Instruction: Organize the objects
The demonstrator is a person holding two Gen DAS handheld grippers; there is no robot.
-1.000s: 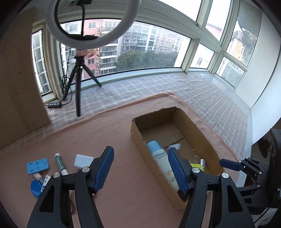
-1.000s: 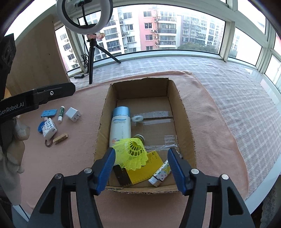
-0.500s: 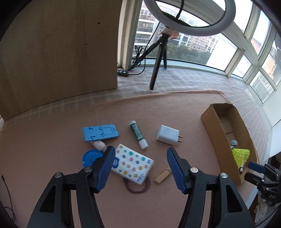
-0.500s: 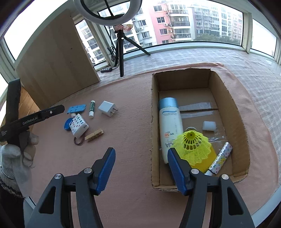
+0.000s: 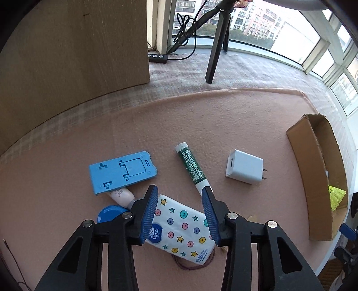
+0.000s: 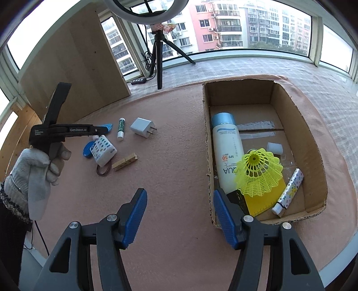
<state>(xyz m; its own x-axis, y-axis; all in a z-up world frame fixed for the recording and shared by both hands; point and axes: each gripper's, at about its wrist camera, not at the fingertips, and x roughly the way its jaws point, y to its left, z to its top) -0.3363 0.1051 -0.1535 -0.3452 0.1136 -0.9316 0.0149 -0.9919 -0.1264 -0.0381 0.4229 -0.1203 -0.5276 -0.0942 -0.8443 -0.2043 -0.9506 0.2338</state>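
Star-dotted white tissue pack (image 5: 182, 228) flat on pink mat, atop brown hair tie (image 5: 192, 264); cardboard box (image 6: 313, 143) holds sunscreen, shuttlecock.

a ring light (image 6: 143, 13) stands on a black tripod (image 6: 159, 56) on the pale checked cloth (image 5: 257, 71) just past the far edge of the pink blanket (image 5: 223, 125). a black cable (image 5: 185, 24) hangs down beside the tripod legs and runs to a small black remote (image 5: 157, 58) lying on the checked cloth. a big wooden board (image 5: 73, 51) stands upright by the blanket's far left corner. curved windows (image 6: 264, 26) run behind all this, and apartment blocks (image 6: 214, 24) and some trees show through the glass.
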